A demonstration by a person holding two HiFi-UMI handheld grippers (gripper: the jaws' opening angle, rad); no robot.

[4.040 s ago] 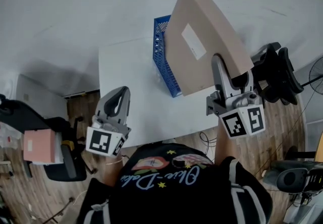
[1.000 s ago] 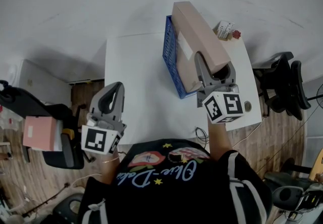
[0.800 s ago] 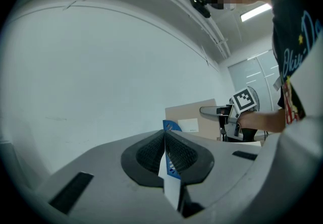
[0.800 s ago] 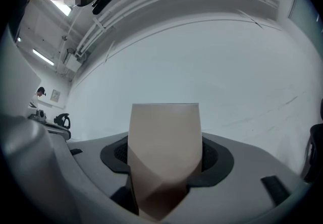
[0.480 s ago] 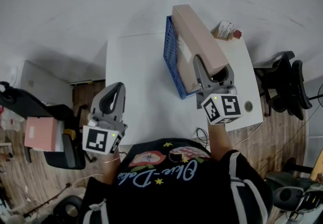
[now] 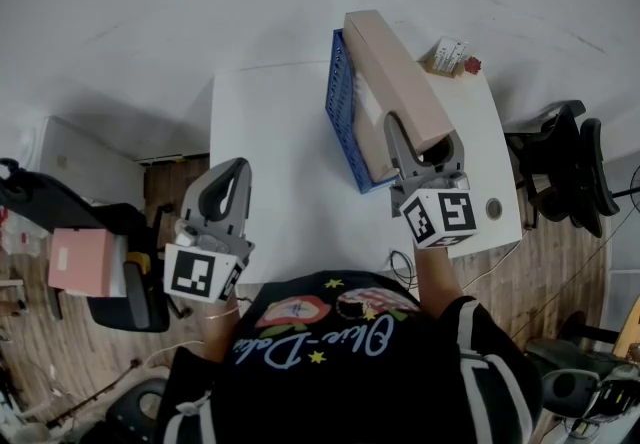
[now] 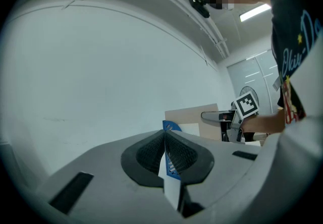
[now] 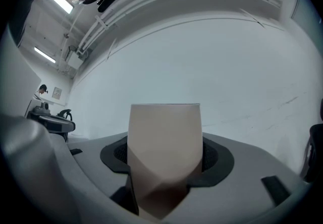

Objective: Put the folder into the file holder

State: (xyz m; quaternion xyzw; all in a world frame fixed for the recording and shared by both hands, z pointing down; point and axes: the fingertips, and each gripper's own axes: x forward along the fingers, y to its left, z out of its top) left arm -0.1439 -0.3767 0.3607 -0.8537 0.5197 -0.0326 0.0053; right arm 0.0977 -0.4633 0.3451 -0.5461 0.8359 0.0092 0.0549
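right gripper (image 6: 423,139) is clamping its jaws on the near edge of the tan folder (image 6: 396,82), which is standing inside the blue file holder (image 6: 341,122) on the table's (image 6: 270,162) right side, so seemingly only release is remaining; left gripper (image 6: 229,178) is hovering near-left, jaws together and empty.

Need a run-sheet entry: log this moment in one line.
right hand-held gripper: shut on folder | folder: standing in blue file holder on table | left hand-held gripper: shut, empty
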